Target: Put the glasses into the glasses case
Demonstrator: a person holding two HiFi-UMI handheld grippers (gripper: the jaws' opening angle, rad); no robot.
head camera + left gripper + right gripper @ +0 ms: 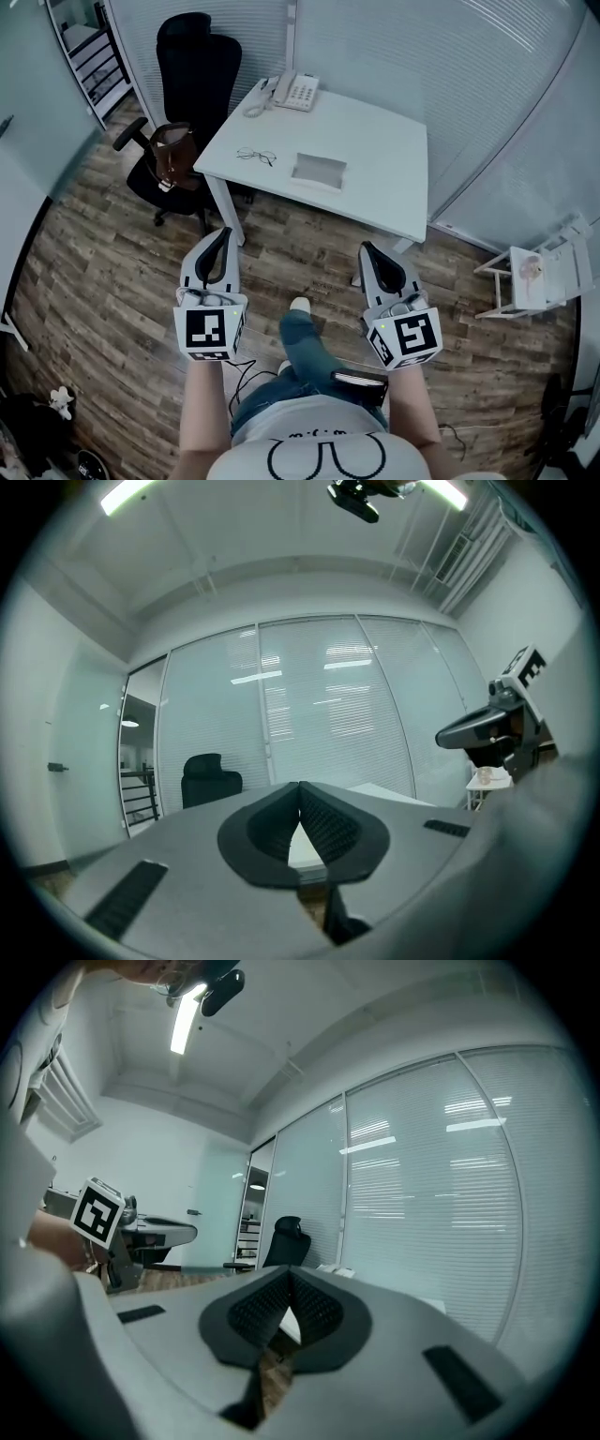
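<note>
Left gripper (222, 233) and right gripper (367, 248) closed, empty; glasses (255, 156) lie outside glasses case (320, 170)

Glasses and case apart on the desk

We see the glasses (255, 156), thin dark wire frames with roundish lenses, lying flat on the white desk (380, 141) towards its left side. The case (320, 170), a pale grey rectangle, lies flat just to their right near the desk's front edge and does not touch them. We cannot tell whether the case lies open or the arms are folded.
</note>
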